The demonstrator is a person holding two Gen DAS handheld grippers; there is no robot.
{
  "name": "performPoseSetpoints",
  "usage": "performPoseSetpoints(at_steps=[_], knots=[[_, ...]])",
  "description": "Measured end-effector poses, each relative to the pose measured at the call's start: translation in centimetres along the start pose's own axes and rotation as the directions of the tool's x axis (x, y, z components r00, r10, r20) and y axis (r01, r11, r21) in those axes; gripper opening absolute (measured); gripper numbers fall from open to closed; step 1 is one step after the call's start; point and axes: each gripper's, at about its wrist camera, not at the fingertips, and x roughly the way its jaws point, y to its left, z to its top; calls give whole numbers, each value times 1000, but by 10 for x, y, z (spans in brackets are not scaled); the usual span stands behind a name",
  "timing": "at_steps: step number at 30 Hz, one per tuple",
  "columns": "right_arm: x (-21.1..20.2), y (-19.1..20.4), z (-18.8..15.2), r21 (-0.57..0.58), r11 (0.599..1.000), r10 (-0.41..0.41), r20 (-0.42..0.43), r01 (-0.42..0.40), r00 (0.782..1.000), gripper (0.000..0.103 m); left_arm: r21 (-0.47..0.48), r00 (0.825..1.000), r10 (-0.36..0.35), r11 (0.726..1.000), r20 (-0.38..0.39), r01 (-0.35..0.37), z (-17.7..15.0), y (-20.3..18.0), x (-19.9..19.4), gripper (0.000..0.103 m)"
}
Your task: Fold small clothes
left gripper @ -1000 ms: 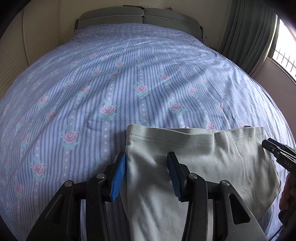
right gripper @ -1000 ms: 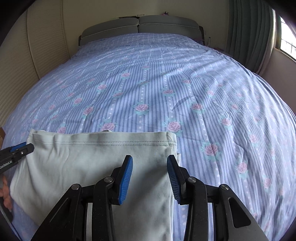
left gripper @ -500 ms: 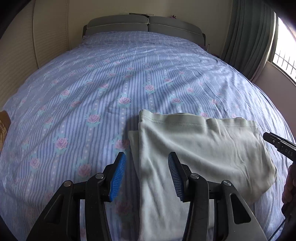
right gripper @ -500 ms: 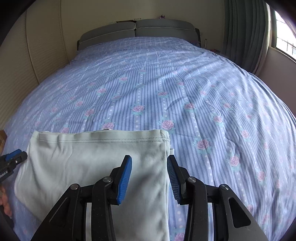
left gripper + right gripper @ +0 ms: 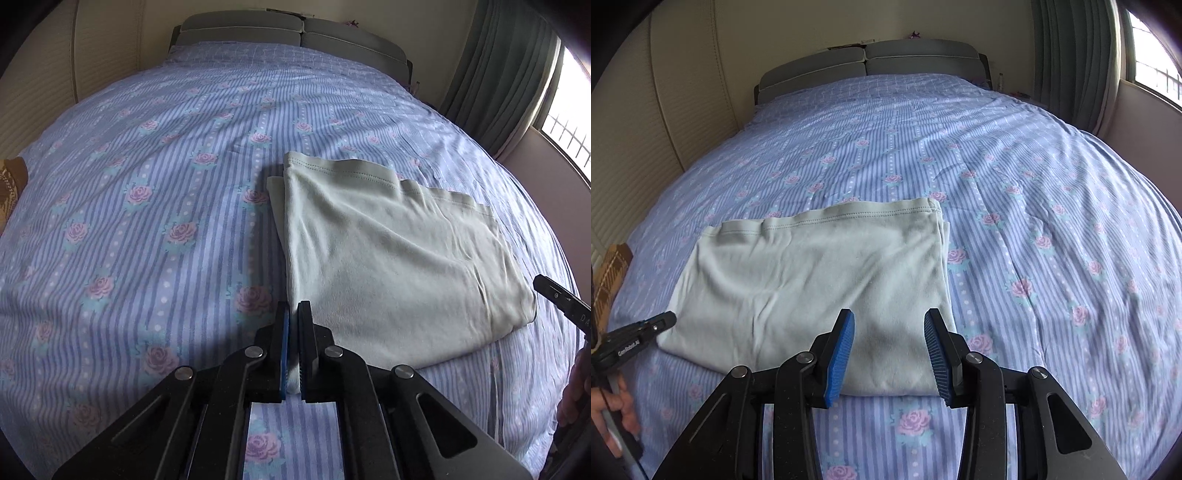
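Nearest the left wrist camera, the left gripper (image 5: 294, 314) has its blue-padded jaws pressed almost together, pinching the near left corner of the pale green garment (image 5: 388, 266) where the cloth runs down between the pads. In the right wrist view, the right gripper (image 5: 889, 332) hovers over the garment's (image 5: 820, 280) near right part with its jaws spread wide and nothing between them; whether the pads touch the fabric cannot be told. The left gripper (image 5: 661, 321) also shows at the left edge of that view, its tip just beside the garment's left side, with a hand (image 5: 613, 417) behind it.

The garment lies folded into a rough rectangle on the bed's near half, stitched hem on the far edge and a lower layer peeking out along one side. Under it spreads the blue striped bedsheet (image 5: 1034, 184) with pink roses. Beyond stand the grey headboard (image 5: 871, 66), a cream padded wall (image 5: 683, 92) to the left, and green curtains (image 5: 498, 85) beside a window (image 5: 569, 122) to the right
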Motion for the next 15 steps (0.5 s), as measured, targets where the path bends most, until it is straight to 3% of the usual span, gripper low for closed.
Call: performPoseSetpoints(at_steps=[9,15], knots=[[2,-13,-10,12,999,-30,-16,31,999,40,3,1000,-3,1000,-9,3,-12,0,-2,7],[2,-28,-19,25,998,-61,-26,61,998,41,31,1000,21,999,9,-21,-19,-11,-7,24]])
